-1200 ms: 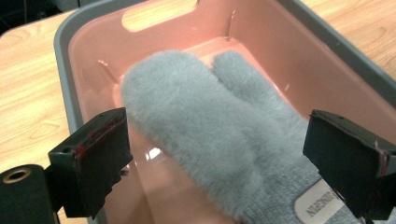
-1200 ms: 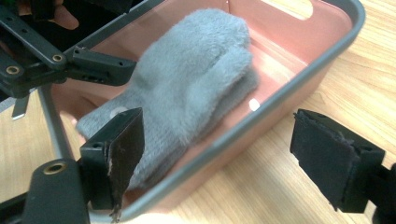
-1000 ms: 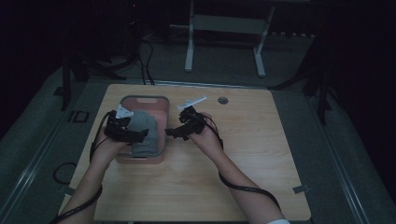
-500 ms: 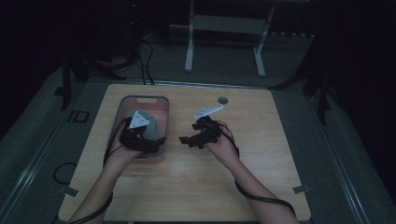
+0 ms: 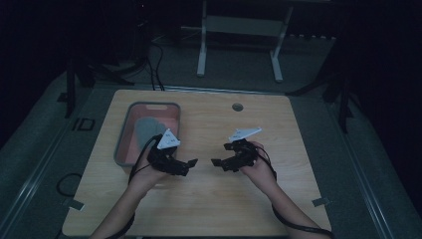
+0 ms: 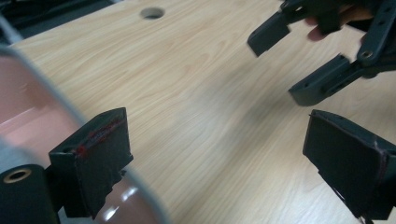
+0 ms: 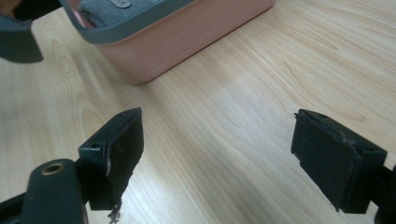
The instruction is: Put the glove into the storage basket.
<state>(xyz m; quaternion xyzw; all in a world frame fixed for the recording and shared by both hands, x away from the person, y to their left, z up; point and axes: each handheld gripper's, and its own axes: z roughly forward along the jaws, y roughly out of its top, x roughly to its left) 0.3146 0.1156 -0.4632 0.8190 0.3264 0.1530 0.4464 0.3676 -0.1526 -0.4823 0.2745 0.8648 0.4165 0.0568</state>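
While seen from above, on the left part of the wooden table (image 5: 209,199): a pink bin (image 5: 128,134) with grey rim, a grey folded cloth (image 5: 147,128) lying inside it. Just beside the bin's near right corner: the left gripper (image 5: 191,163), jaws wide apart, holding nothing, above bare wood. Facing it, near but apart: the right gripper (image 5: 215,163), jaws also spread wide, empty, held over the table. Farther back, near the far edge: a small round hole (image 5: 237,107).
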